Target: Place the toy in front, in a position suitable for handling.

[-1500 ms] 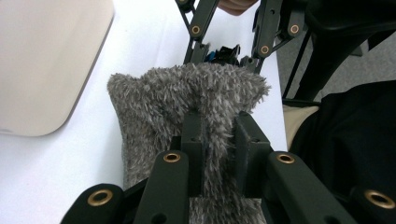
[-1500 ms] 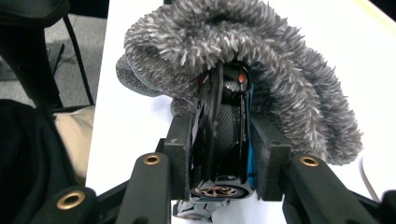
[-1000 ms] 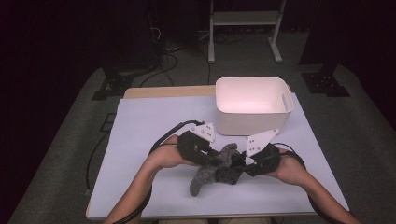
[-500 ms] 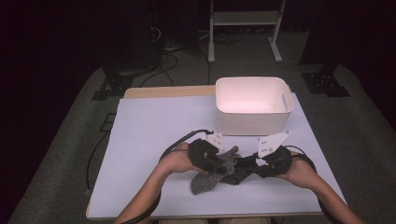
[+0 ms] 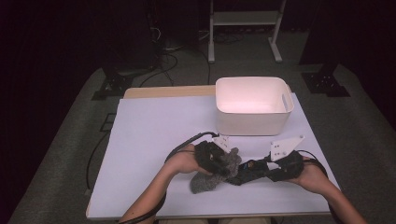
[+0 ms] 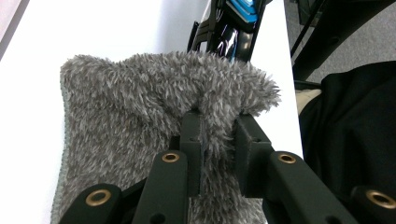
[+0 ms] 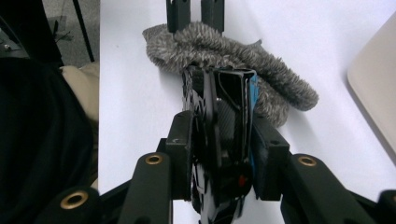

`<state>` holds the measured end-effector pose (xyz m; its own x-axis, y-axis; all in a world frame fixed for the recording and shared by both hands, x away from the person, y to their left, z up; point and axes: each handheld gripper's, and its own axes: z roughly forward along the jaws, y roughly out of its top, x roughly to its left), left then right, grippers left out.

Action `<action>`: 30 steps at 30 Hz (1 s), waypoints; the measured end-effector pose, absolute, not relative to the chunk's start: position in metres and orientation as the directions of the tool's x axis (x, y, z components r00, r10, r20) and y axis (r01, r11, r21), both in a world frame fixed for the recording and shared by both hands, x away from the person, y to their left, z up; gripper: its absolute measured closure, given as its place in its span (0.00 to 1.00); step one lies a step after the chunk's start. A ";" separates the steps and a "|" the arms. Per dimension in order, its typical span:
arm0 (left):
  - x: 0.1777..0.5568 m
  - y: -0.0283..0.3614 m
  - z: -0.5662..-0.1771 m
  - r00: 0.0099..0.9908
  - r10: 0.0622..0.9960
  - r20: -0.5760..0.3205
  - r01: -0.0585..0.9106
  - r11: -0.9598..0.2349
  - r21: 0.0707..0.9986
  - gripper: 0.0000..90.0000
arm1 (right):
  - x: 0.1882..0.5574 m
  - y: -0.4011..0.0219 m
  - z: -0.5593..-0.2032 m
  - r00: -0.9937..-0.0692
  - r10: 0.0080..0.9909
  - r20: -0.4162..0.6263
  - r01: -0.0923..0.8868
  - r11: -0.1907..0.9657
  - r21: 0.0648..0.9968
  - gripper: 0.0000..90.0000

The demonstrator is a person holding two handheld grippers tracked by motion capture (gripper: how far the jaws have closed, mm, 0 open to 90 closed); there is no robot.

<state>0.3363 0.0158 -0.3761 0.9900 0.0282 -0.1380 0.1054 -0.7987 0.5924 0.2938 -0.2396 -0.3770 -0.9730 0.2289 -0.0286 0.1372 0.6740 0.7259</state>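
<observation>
A grey fuzzy sock (image 5: 208,181) lies near the front of the white table (image 5: 154,135). My left gripper (image 5: 219,164) is shut on the sock's upper edge; in the left gripper view the pile (image 6: 140,116) bunches between the jaws of the left gripper (image 6: 219,133). My right gripper (image 5: 259,169), coming in from the right, is shut on a flat black item with a blue edge (image 7: 224,116), whose far end meets the sock (image 7: 252,56). That black item (image 6: 233,18) sits just behind the sock. Whether it goes inside the sock is hidden.
A white bin (image 5: 252,105) stands at the back right, just beyond the hands; its corner (image 7: 378,93) shows at the right of the right gripper view. A metal stand and cables are on the floor behind the table.
Both hands have come down and toward the table's front edge with the sock and the black item. The right hand has shifted to the right. Both grips are unchanged.
</observation>
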 end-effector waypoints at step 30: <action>0.328 -0.031 -0.369 0.996 -0.045 -0.080 0.009 -0.826 0.564 0.85 | 0.291 -0.283 -0.432 -0.945 0.319 0.068 0.282 0.696 0.660 0.54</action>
<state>0.3284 -0.0312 -0.3695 0.9958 -0.0445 -0.0804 0.0086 -0.8258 0.5639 0.2914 -0.2827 -0.4321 -0.9454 0.3186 0.0680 0.2821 0.6960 0.6603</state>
